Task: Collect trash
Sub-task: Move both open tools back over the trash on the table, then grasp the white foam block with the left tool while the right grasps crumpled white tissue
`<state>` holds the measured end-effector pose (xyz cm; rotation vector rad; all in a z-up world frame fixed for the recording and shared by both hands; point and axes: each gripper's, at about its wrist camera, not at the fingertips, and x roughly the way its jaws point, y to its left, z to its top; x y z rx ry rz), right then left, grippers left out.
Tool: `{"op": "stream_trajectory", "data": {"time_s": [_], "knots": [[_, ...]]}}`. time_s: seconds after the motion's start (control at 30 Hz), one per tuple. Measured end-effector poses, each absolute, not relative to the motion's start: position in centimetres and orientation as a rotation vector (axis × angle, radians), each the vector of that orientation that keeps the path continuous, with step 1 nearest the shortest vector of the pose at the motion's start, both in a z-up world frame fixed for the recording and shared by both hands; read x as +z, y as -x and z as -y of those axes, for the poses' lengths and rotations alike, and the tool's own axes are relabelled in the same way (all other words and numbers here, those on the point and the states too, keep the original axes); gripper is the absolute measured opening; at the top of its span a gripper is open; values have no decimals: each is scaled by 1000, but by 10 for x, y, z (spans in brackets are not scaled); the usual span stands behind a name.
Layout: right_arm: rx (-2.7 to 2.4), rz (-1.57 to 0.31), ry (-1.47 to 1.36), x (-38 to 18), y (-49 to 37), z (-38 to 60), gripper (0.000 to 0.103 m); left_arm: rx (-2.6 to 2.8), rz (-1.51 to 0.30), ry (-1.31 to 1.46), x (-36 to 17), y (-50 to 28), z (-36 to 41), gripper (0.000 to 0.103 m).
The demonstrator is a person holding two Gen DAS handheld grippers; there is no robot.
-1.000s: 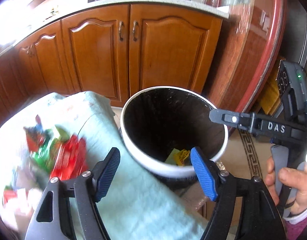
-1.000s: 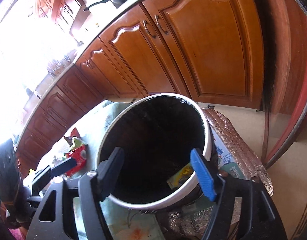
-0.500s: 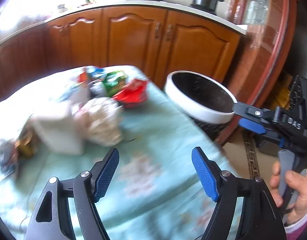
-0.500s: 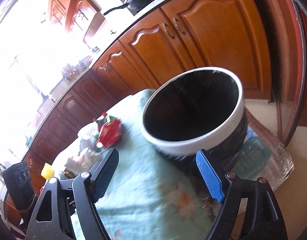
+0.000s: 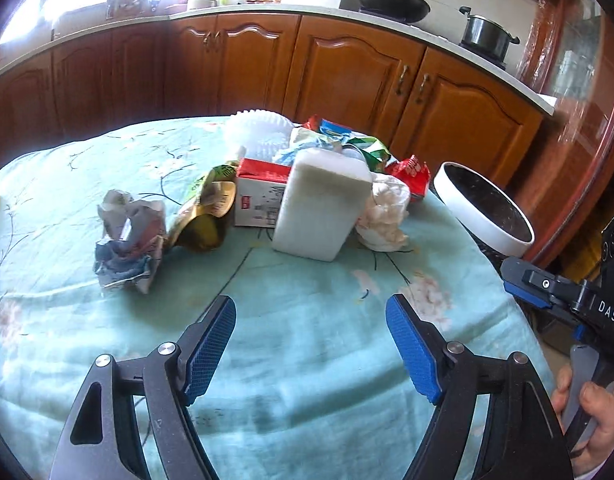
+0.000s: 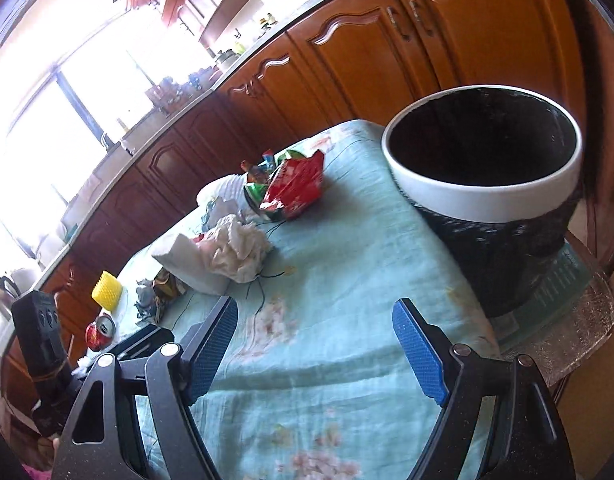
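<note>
A heap of trash lies on the table with a light green cloth (image 5: 307, 340): a crumpled paper ball (image 5: 127, 240), a gold-green wrapper (image 5: 203, 216), a red-white carton (image 5: 259, 196), a white foam block (image 5: 319, 204), a crumpled tissue (image 5: 383, 212) and a red wrapper (image 5: 411, 172). The white-rimmed black bin (image 5: 483, 212) stands beside the table at right. My left gripper (image 5: 311, 344) is open and empty, in front of the heap. My right gripper (image 6: 315, 348) is open and empty above the cloth; the tissue (image 6: 239, 248), red wrapper (image 6: 295, 188) and bin (image 6: 483, 184) lie beyond it.
Wooden kitchen cabinets (image 5: 347, 68) with a counter, pan and pot stand behind the table. In the right wrist view a yellow object (image 6: 107, 288) and a red can (image 6: 101, 330) sit at the table's far left. The bin stands on a stool with a glass top (image 6: 579, 328).
Both grippers have swung away from the bin's mouth to the left, over the table. The trash heap has come into the middle of the left wrist view. Both stayed open.
</note>
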<state>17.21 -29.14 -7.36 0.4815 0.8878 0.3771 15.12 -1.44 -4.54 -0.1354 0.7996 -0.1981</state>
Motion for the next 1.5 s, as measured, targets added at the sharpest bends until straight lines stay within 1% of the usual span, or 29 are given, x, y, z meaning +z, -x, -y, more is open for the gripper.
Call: {"op": "stream_trajectory", "data": {"time_s": [0.2, 0.3, 0.37, 0.5, 0.7, 0.73, 0.77, 0.8, 0.83, 0.87, 0.93, 1.0, 1.27, 1.5], "knots": [[458, -919, -473, -78, -184, 263, 80, -206, -795, 130, -42, -157, 4, 78], [477, -926, -482, -80, -198, 254, 72, -209, -798, 126, -43, -165, 7, 79], [492, -936, -502, -82, -208, 251, 62, -214, -795, 123, -43, -170, 10, 79], [522, -941, -541, -85, -230, 246, 60, -221, -800, 120, -44, -187, 14, 79], [544, -958, -514, -89, -258, 228, 54, -223, -786, 132, -44, -213, 19, 79], [545, -963, -506, -90, -261, 226, 48, -219, -779, 126, -44, -217, 20, 79], [544, -973, -497, -92, -265, 223, 37, -211, -776, 119, -47, -220, 22, 79], [546, -980, -495, -94, -266, 221, 32, -209, -776, 118, -49, -224, 24, 78], [548, -985, -497, -96, -267, 221, 21, -217, -779, 122, -51, -227, 24, 78], [547, -985, -499, -97, -267, 222, 17, -221, -781, 123, -53, -230, 26, 78], [546, -975, -502, -96, -263, 225, 15, -233, -778, 115, -56, -233, 29, 69], [544, -969, -510, -96, -258, 230, 15, -255, -794, 103, -59, -238, 35, 51], [494, -938, -523, -90, -224, 261, 14, -306, -779, 105, -54, -229, 39, 50], [421, -898, -511, -78, -203, 294, 14, -385, -777, 72, -42, -218, 61, 50]]}}
